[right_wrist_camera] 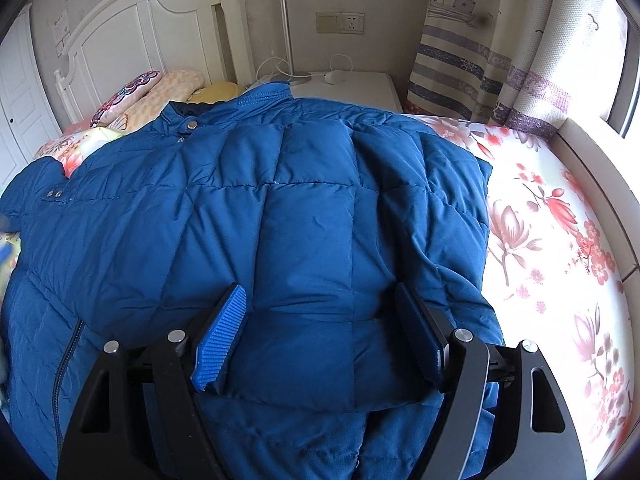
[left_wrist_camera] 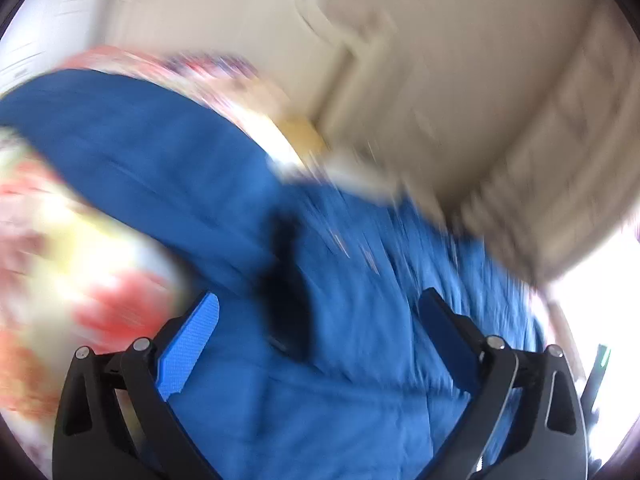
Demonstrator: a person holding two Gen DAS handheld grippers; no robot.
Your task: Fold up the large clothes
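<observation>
Blue puffer jacket (right_wrist_camera: 304,216) spread on floral bedsheet (right_wrist_camera: 552,240).
R gripper (right_wrist_camera: 320,300) released, pads straddling jacket fold, lower center; L gripper (left_wrist_camera: 316,308) spread wide over jacket, blurry.

Left wrist view — close above the blue jacket (left_wrist_camera: 320,360), angled down, blurred. Right wrist view — close over the jacket (right_wrist_camera: 304,216), facing the headboard (right_wrist_camera: 132,36) (both share the jacket).

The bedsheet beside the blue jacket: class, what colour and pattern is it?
The bedsheet is white with pink and red flowers, clearest in the right wrist view.
</observation>
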